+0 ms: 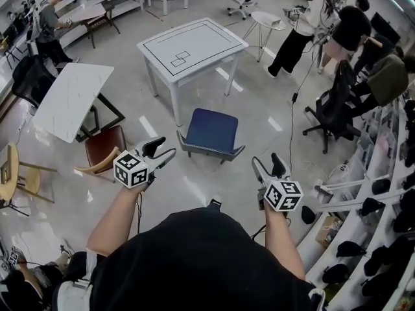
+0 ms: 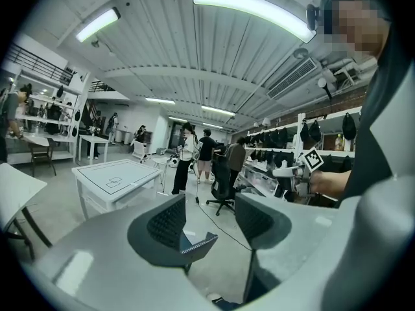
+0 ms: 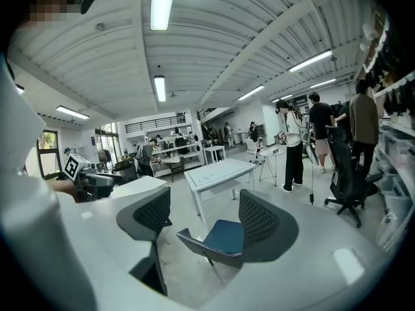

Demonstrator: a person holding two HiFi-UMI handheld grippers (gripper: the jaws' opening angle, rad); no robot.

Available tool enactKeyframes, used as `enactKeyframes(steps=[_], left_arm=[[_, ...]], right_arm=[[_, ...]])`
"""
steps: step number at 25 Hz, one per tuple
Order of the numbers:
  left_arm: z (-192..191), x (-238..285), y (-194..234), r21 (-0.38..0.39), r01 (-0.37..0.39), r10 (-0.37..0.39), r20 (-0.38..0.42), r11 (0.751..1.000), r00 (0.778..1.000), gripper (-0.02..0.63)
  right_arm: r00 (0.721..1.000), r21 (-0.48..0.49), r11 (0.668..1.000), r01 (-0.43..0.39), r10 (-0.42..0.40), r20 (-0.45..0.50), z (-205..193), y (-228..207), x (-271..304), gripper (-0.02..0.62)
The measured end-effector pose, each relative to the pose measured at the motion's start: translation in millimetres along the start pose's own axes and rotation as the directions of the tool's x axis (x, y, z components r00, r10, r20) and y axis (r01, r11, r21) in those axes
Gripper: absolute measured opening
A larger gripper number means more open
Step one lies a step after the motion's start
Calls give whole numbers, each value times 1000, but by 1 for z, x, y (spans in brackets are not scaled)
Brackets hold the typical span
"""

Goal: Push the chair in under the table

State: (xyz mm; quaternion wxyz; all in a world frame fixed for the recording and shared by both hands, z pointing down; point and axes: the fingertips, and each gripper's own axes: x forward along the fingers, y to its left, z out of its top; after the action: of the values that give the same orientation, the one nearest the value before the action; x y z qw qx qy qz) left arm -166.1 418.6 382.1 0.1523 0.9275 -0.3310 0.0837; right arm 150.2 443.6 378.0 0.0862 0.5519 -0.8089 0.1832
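The chair (image 1: 211,129) has a blue seat and a grey backrest and stands on the floor in front of me, its back towards me. Its seat faces the white table (image 1: 191,44), and a gap of floor lies between them. My left gripper (image 1: 163,150) hovers open just left of the backrest, touching nothing. My right gripper (image 1: 270,165) is open to the right of the chair, apart from it. In the left gripper view the chair's back corner (image 2: 198,243) shows between the open jaws (image 2: 211,222), with the table (image 2: 117,177) beyond. In the right gripper view the chair (image 3: 224,233) lies past the open gripper (image 3: 204,216), the table (image 3: 220,172) behind it.
A tilted white tabletop (image 1: 71,99) and a brown chair (image 1: 104,146) stand at the left. A black office chair (image 1: 334,112), a floor cable (image 1: 292,128) and shelves (image 1: 389,199) are at the right. Several people (image 1: 305,24) stand by a small round table (image 1: 267,19).
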Motion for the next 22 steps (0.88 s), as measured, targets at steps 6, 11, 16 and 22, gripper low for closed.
enactKeyframes(steps=[6,11,16,22], left_arm=[[13,57,25,-10,-5,5,-27,1000,1000,357],[23,99,42,-24,-9,8,-38,1000,999,357],[33,136,59,-33,-29,28,-44,999,999,357],[40,165,74,-48,-66,63,-51,997,997,357]], right_arm=[[999,16,1000,-18,19,-33,9,-43,46,362],[998,15,999,-33,34,-54,23,-76,83,362],[995,15,998,-61,62,-73,34,-106,117,360],[990,24,994,-105,107,-88,43,-131,151,359]])
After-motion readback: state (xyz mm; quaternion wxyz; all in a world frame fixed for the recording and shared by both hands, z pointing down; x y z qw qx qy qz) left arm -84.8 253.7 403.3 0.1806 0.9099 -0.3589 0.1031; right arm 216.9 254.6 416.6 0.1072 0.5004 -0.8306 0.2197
